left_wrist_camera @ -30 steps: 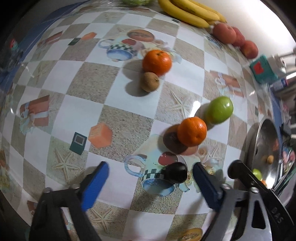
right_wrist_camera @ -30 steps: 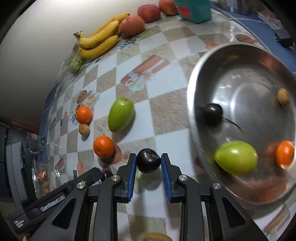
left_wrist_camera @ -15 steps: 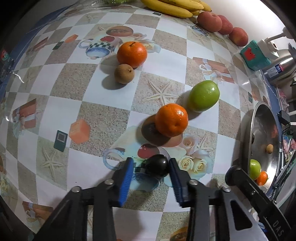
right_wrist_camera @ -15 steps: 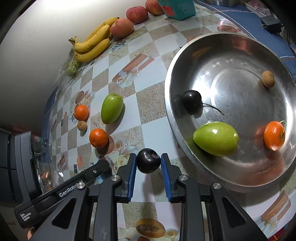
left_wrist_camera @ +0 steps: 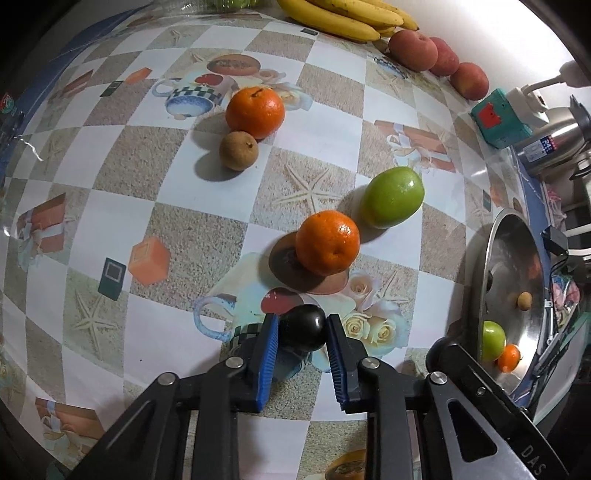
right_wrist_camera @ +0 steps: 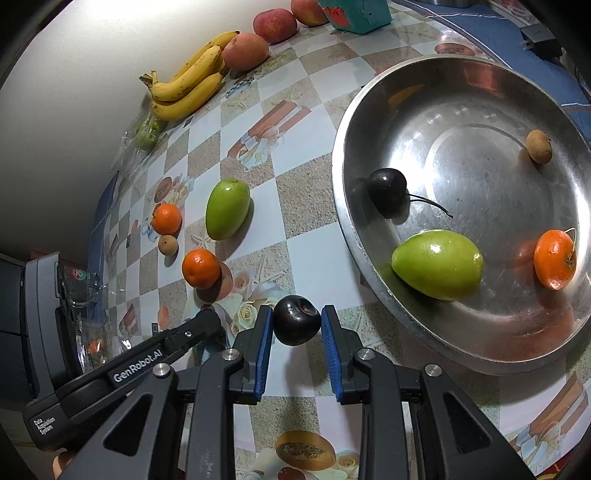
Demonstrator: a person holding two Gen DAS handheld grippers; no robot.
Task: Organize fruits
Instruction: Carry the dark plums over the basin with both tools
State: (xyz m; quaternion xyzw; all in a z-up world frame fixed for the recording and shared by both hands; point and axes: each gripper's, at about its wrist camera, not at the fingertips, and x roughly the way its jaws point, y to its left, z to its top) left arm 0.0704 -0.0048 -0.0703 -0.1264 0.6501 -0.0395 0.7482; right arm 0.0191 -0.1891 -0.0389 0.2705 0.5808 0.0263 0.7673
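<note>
My left gripper (left_wrist_camera: 302, 325) is closing its blue pads onto a dark cherry (left_wrist_camera: 302, 334) that rests on the patterned tablecloth, and the pads press its sides. My right gripper (right_wrist_camera: 296, 317) is shut on another dark cherry (right_wrist_camera: 296, 326), held just left of the steel bowl (right_wrist_camera: 343, 206). Inside the bowl lie a stemmed cherry (right_wrist_camera: 387, 188), a green fruit (right_wrist_camera: 437, 264), a mandarin (right_wrist_camera: 554, 258) and a longan (right_wrist_camera: 538, 146). Loose on the cloth are two mandarins (left_wrist_camera: 327, 243) (left_wrist_camera: 255, 112), a longan (left_wrist_camera: 238, 150) and a green fruit (left_wrist_camera: 392, 201).
Bananas (left_wrist_camera: 343, 18) and peaches (left_wrist_camera: 413, 50) line the wall at the back. A teal box (left_wrist_camera: 500, 122) and a steel flask (left_wrist_camera: 550, 147) stand at the back right. The two grippers work side by side, close together. A dark appliance (right_wrist_camera: 40, 306) stands at the table's left end.
The left gripper's jaws went from wide open around the cherry to closed on it. The right gripper kept its grip on its cherry, and the bowl now shows fuller in its view.
</note>
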